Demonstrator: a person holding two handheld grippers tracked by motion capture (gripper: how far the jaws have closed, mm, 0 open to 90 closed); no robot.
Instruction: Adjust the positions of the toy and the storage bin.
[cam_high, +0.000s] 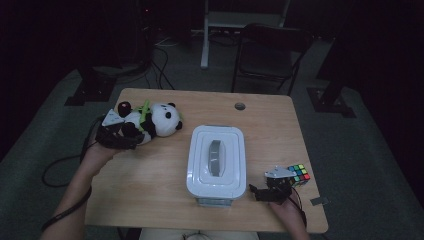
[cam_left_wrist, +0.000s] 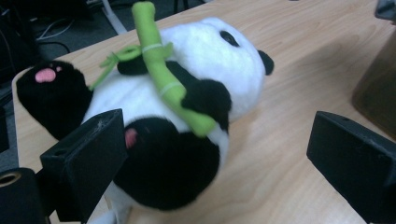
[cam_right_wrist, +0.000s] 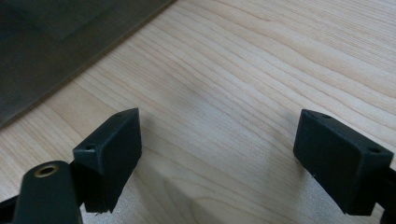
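High view: panda plush (cam_high: 152, 121) lying at table's far-left, left gripper (cam_high: 116, 136) against it; right gripper (cam_high: 270, 192) idle nr cube (cam_high: 299, 173), beside lidded box (cam_high: 216, 161).
Left gripper view: jaws wide, panda's lower body btwn them, not squeezed.
Right gripper view: jaws wide, bare wood.
Risk: soft fur may slip if the grab lands off-centre.

High view is looking down on the whole table (cam_high: 150, 170); gripper views are sitting close above it, the left sharing the panda (cam_left_wrist: 187, 93) at upper left.
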